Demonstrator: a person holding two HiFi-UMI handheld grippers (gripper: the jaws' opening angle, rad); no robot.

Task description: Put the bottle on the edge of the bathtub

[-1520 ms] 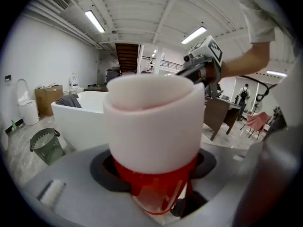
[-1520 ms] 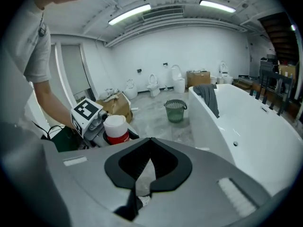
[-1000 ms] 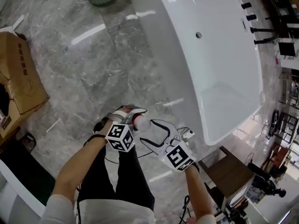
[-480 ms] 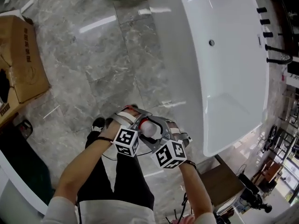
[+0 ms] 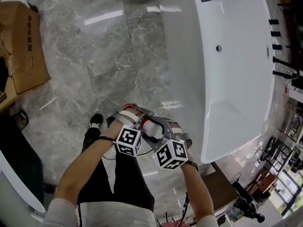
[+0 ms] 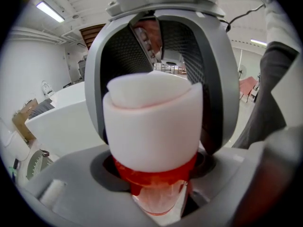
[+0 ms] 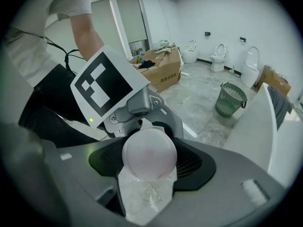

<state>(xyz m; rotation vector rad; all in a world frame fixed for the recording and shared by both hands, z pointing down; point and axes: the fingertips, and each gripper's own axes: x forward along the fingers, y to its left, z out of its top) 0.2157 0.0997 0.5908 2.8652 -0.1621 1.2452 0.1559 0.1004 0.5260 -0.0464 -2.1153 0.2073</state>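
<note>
Bottle [image 5: 150, 126]: one, between two grippers [image 5: 134, 116] [image 5: 162, 128]

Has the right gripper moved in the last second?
Yes. Against the bathtub's near corner in the head view, the right gripper went up-frame onto the bottle cap. Its jaws, just closing slightly, flank it without pinching.

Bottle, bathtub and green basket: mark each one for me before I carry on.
bottle [image 6: 152, 124]: left gripper view, on its white cap.
bathtub [image 5: 241, 79]: head view, on the bare inner floor.
green basket [image 7: 230, 99]: right gripper view, on its slatted side.
</note>
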